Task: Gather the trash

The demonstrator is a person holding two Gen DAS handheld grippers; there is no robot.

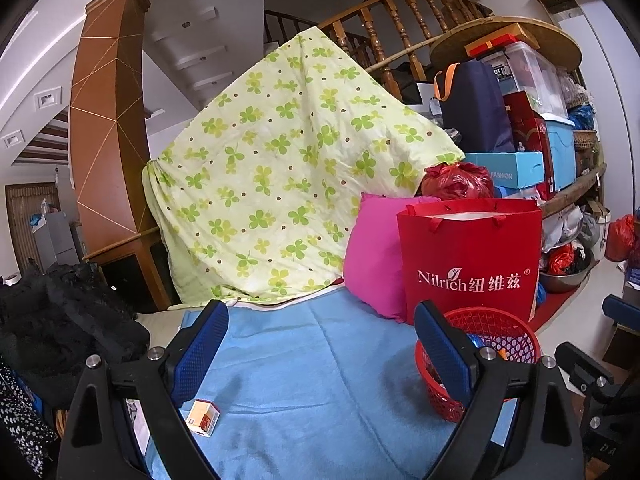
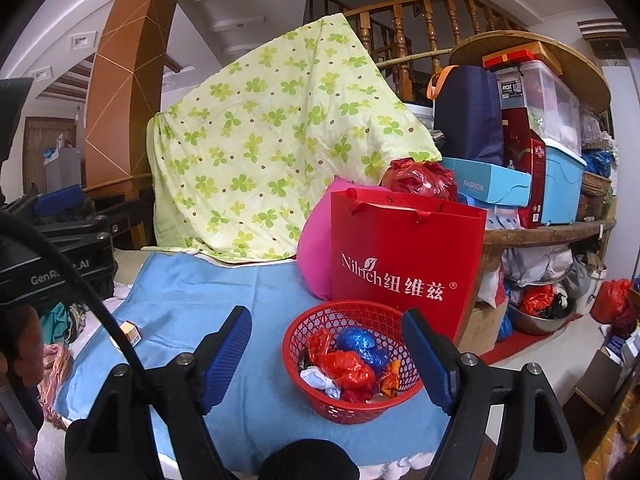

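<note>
While both tools hang wide open with nothing held, one piece of trash left out on the blue cloth (image 1: 320,380): small orange-and-white box (image 1: 204,417), lying flat near the cloth's left edge, just beside the left gripper (image 1: 320,360) and its near pad. Seen also from the right wrist camera, far off to the left (image 2: 131,332).

Red mesh basket (image 2: 352,360) on the right side of the cloth, just in front of the red paper bag (image 2: 404,256), already loaded with crumpled red, blue, white and orange wrappers (image 2: 352,364). Right gripper (image 2: 328,356) hovering over the basket, jaws spread about as wide as its rim, empty.

Likely trouble from here:
- Box lies low and flat on soft cloth; pads closing too deep could pinch a fold of fabric and drag the cloth, basket with it.
- Light cardboard; hard squeeze may crush it, off-centre grip may flip it over the cloth's edge.
- Carrying across toward the basket brings the left tool near the right; a clash seems possible unless the right draws aside.
- Basket light and perched near the front edge; a knock could tip it out.
</note>
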